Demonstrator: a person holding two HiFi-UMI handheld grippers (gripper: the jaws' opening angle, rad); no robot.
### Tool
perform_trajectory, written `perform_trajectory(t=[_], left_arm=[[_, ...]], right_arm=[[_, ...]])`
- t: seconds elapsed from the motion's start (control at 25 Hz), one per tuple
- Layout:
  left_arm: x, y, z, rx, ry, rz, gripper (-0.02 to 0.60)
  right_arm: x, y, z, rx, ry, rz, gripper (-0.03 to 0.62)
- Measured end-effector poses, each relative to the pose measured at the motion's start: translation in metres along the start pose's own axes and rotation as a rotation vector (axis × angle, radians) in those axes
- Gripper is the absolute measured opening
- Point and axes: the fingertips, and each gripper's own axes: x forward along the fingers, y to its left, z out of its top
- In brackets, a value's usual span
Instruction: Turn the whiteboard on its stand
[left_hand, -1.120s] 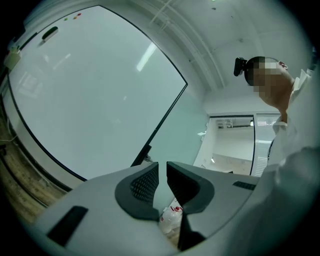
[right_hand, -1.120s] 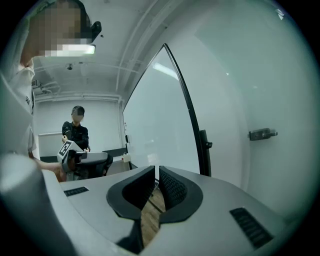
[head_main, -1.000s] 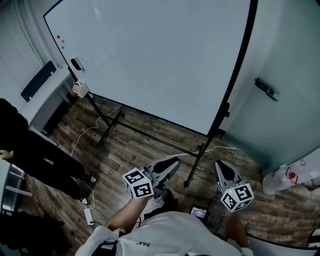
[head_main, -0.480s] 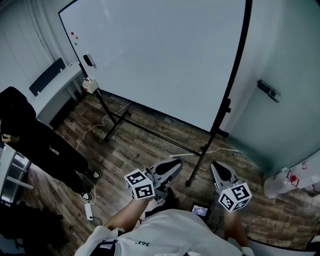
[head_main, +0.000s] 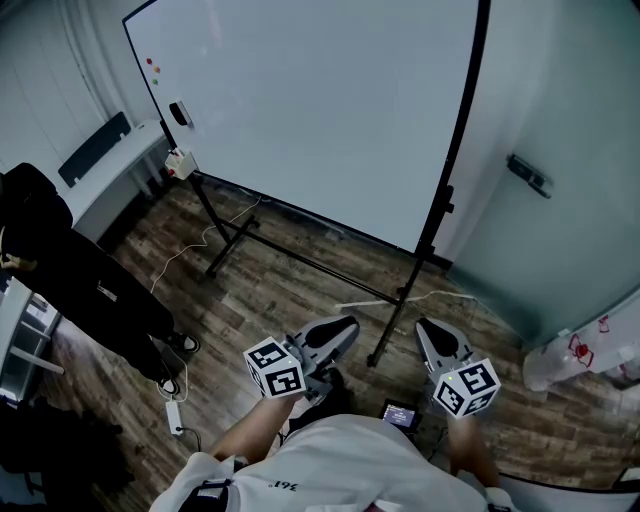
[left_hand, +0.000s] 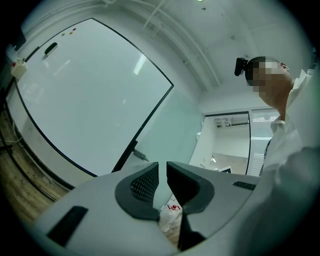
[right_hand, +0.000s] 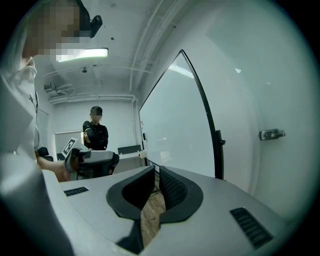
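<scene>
Grippers low before the large black-framed white whiteboard (head_main: 320, 110).
Left gripper (left_hand: 162, 167) and right gripper (right_hand: 156, 172): jaws nearly together, gripping nothing.

A dark wood-plank floor (head_main: 290, 285) carries the whiteboard stand (head_main: 320, 268) on its splayed black feet. A white cable (head_main: 207, 238) trails left of the stand, and a white power strip (head_main: 176, 418) lies further out on that side. A plastic bottle (head_main: 560, 362) sits well to the stand's right
</scene>
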Motion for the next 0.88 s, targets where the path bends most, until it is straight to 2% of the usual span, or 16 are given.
perform_trajectory(t=[0.48,0.88], left_arm=[[-0.012,-0.013,-0.010,0.003,0.001,0.018,0.052],[-0.034,0.002,0.004,0.015,0.007,0.020,0.052]], right_arm=[[-0.017,0.003,-0.009,0.042,-0.008,-0.020,0.046],[0.009,0.020,-0.006,0.036,-0.002,-0.017,0.046]])
